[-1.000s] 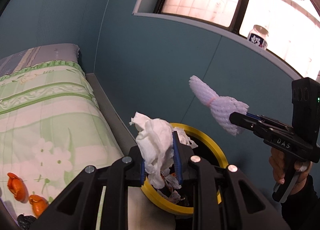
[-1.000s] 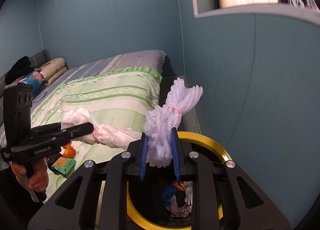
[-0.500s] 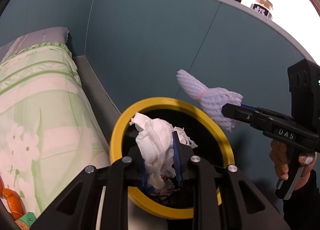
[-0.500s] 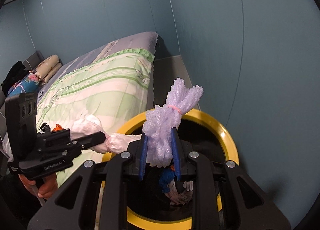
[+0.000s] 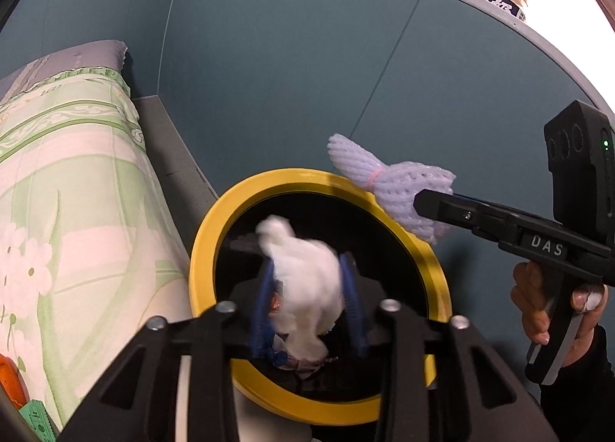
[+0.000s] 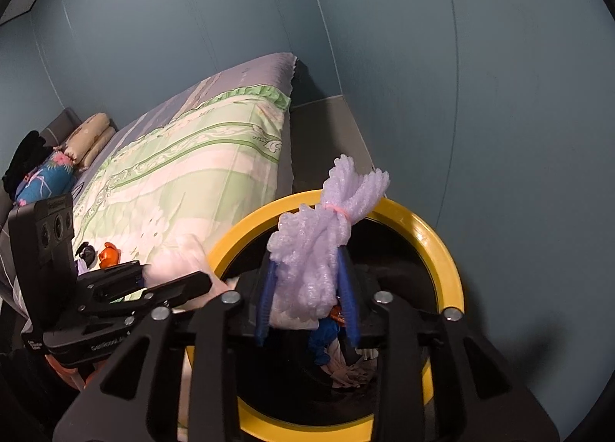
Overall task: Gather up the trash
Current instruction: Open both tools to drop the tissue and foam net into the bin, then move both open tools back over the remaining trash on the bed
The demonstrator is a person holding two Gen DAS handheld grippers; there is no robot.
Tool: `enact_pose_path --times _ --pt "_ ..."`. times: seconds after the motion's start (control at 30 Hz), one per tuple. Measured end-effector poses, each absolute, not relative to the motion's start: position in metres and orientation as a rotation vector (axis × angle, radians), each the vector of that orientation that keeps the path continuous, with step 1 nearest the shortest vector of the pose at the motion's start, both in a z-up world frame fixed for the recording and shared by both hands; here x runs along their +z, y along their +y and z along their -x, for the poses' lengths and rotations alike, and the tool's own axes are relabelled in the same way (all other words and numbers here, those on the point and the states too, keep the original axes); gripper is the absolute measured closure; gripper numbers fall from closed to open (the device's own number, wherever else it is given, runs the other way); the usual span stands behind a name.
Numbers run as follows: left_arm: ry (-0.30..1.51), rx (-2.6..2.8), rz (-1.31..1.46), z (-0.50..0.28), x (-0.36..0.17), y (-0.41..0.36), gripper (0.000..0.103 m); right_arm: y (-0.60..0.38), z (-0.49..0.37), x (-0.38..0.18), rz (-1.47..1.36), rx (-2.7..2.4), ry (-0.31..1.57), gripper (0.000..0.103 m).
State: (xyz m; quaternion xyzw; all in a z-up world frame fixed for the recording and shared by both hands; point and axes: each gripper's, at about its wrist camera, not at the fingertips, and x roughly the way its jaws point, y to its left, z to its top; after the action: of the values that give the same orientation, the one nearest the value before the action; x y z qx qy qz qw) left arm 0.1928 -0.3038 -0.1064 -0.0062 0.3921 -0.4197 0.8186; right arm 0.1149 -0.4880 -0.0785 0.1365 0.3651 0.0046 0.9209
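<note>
Left gripper (image 5: 307, 303) is seen first, in the left wrist view. Its 2 blue fingers (image 5: 263, 311) sit wide apart with a white tissue wad (image 5: 303, 288) between them. The wad looks blurry, so I cannot tell if the fingers press it or have let it go. It hangs right over the dark mouth of the bin (image 5: 384, 195), inside the yellow ring. Straight down is the way to go. Off to the right, the right gripper (image 5: 423, 203) pinches a purple foam net (image 5: 388, 184). That net lies across the far right rim of the bin, its long side pointing up and to the left.

In the right wrist view, the right gripper (image 6: 307, 299) is closed on the foam net (image 6: 326, 249). The net stands up between the fingers, with its tied end on top. Below it is the bin (image 6: 434, 234), with other trash at the bottom. The left gripper (image 6: 184, 284) reaches in from the left, at the near rim.

I think the tissue wad drops first, as it is more over the middle. The net may need to come in a bit more.
</note>
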Motion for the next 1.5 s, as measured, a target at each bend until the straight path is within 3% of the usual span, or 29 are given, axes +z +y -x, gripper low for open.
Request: enact_pose_path --times 0.27,0.43,0.5,0.63,0.93,1.23,1.5 --pt "0.814 -0.867 0.059 -0.193 -0.098 -0.289 0.035 -0.5 -0.111 -0.081 -0.329 -0.022 0.75 0.059" --pt "0.771 -0.823 0.088 -0.194 -0.084 -0.267 0.023 -0.495 -0.105 -0.071 -0.326 -0.021 0.729 0.038" --pt "0.747 -0.79 0.097 -0.194 -0.076 -0.253 0.018 -0.491 -0.101 -0.065 -0.322 -0.014 0.71 0.035" --pt "0.711 -0.741 0.108 -0.195 -0.062 -0.225 0.015 -0.479 -0.097 -0.05 -0.307 0.001 0.672 0.025" --pt "0.604 -0.599 0.125 -0.197 -0.018 -0.138 0.008 -0.428 -0.097 -0.013 -0.271 0.092 0.589 0.016" --pt "0.504 -0.435 0.122 -0.193 0.025 -0.04 0.008 -0.343 -0.113 0.006 -0.179 0.237 0.577 0.014" --pt "0.52 -0.273 0.133 -0.193 0.019 0.045 0.008 -0.259 -0.125 -0.01 -0.061 0.366 0.619 0.014"
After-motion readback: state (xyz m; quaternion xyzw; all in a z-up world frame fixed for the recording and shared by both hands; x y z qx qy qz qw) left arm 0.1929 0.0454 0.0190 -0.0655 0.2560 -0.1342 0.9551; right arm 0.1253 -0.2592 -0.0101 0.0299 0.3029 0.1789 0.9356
